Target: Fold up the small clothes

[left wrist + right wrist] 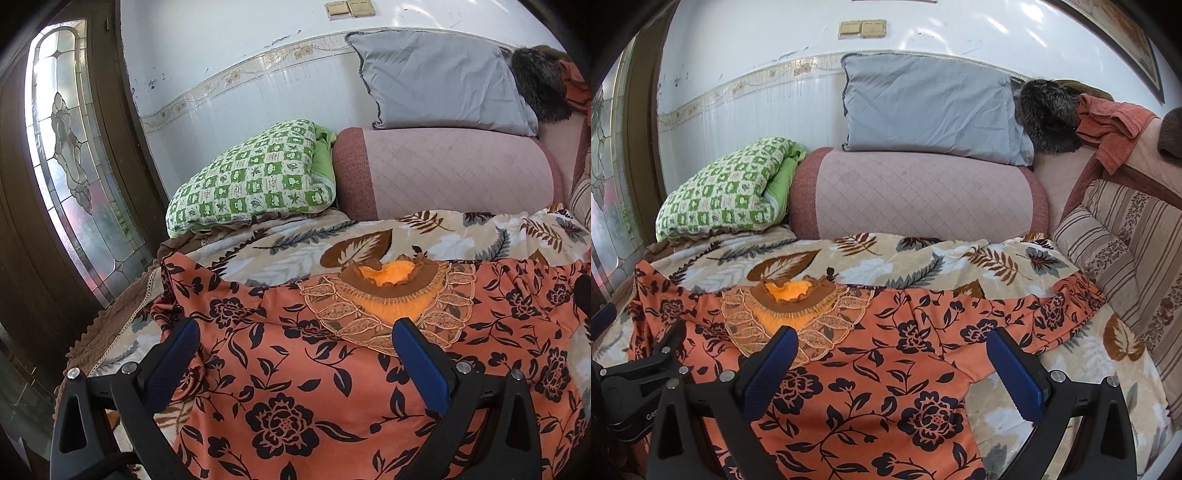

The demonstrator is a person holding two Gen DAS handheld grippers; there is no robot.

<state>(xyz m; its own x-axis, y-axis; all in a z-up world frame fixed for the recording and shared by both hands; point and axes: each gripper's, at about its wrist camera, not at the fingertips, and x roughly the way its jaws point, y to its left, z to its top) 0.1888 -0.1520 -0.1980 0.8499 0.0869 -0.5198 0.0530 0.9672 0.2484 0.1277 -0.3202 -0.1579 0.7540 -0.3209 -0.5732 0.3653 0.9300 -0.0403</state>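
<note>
An orange top with black flowers (295, 387) lies spread flat on a leaf-print blanket (295, 243), its lace collar (388, 295) toward the far side. It also shows in the right wrist view (879, 369), with one sleeve (1052, 306) stretched to the right. My left gripper (295, 328) is open and empty, hovering over the top's left half. My right gripper (892, 339) is open and empty over the top's right half. The left gripper's body (635, 369) shows at the left edge of the right wrist view.
A pink bolster (443, 173), a green checked quilt (255, 181) and a grey pillow (439, 77) lie at the back against the wall. A striped cushion (1126, 251) stands at the right. A glass-panelled door (70, 155) is at the left.
</note>
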